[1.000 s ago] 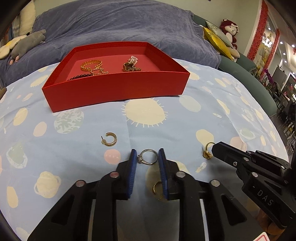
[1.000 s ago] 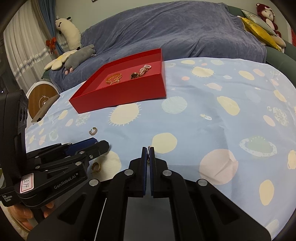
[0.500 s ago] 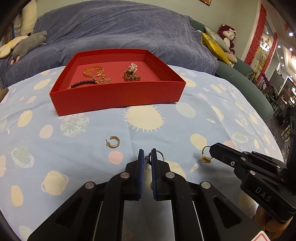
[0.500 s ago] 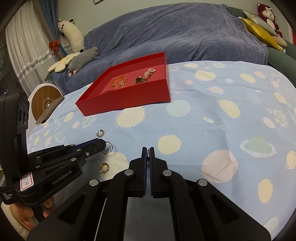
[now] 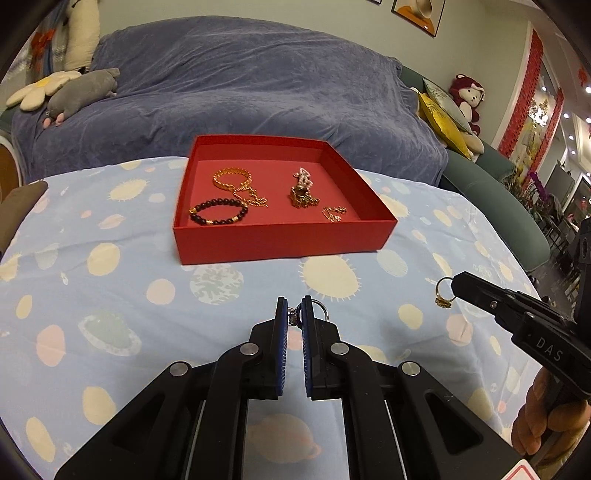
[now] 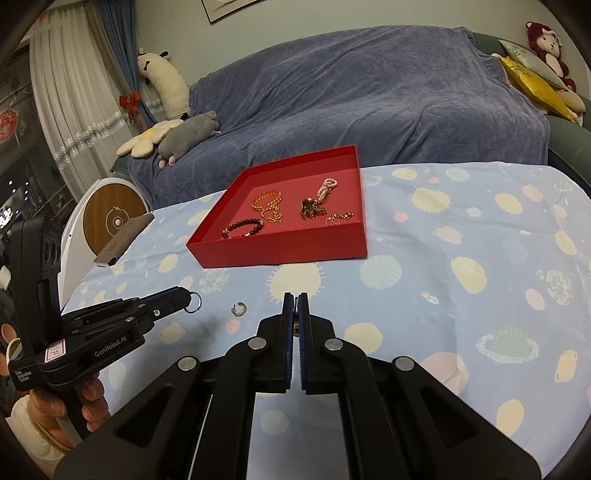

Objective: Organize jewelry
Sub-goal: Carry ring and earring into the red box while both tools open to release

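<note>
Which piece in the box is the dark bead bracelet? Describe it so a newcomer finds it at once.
Start at the red box on the spotted tablecloth before the blue sofa. Look in its near-left corner, just behind the front wall. The dark bead bracelet lies there as a flat ring, the only black piece among gold chains.

Ahead of you the surface [image 5: 110, 280] wears a pale blue cloth printed with cream suns, pink dots and ringed planets. Behind it, a sofa under a blue-grey throw [image 5: 240, 92]. On its left end lie a grey plush toy [image 6: 190, 134] and a cream flower-shaped cushion [image 6: 142, 142]; a white plush with dark ears [image 6: 162, 79] leans upright by the curtain [image 6: 62, 110]. At the sofa's right end you have a yellow cushion [image 5: 441, 116] and a dark red plush monkey [image 5: 467, 98]. A white round device with a wooden face [image 6: 114, 218] stands left of the surface. A framed picture [image 5: 417, 14] hangs on the wall.
</note>
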### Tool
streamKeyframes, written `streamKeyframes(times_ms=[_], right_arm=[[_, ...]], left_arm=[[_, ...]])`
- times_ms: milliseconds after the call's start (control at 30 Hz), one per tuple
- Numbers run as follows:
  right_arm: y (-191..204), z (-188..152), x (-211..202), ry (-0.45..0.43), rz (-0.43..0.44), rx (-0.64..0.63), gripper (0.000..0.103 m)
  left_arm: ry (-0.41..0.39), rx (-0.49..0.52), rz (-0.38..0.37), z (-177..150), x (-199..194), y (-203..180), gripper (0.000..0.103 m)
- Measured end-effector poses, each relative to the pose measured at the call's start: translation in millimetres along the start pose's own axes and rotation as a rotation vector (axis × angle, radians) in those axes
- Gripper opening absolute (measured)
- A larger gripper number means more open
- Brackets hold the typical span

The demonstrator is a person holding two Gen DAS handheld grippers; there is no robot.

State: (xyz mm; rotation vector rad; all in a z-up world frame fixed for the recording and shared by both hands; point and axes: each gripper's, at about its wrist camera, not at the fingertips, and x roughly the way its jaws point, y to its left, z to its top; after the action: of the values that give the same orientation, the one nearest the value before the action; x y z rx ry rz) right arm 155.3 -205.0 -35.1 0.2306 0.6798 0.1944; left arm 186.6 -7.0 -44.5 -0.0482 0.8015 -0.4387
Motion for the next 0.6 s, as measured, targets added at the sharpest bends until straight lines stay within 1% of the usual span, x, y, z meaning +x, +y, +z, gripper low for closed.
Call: streamKeyframes(times_ms=[167,300,433,567,600], right_arm=[[5,29,10,-0.025,0.011,-0.030,0.001],[7,54,32,-0.015,0.028,-0.024,0.001],[2,76,58,0.018,0.078,0.031,0.002],[4,92,80,0.028,0.072,0.023,0.001],[4,95,85,0.032,0.071,0.023,0.001]], left_arm=[[-0.021,-0.009,0.050,19,-1,21,0.005],[-0.038,-0.016,0.079,39,6,33,0.005],[-0.030,-0.030,0.065,59,23,39,0.005],[-0.034,-0.021,0.070,77,44,35,0.005],[-0.032,-0.023,0.062,82,49,34,0.005]])
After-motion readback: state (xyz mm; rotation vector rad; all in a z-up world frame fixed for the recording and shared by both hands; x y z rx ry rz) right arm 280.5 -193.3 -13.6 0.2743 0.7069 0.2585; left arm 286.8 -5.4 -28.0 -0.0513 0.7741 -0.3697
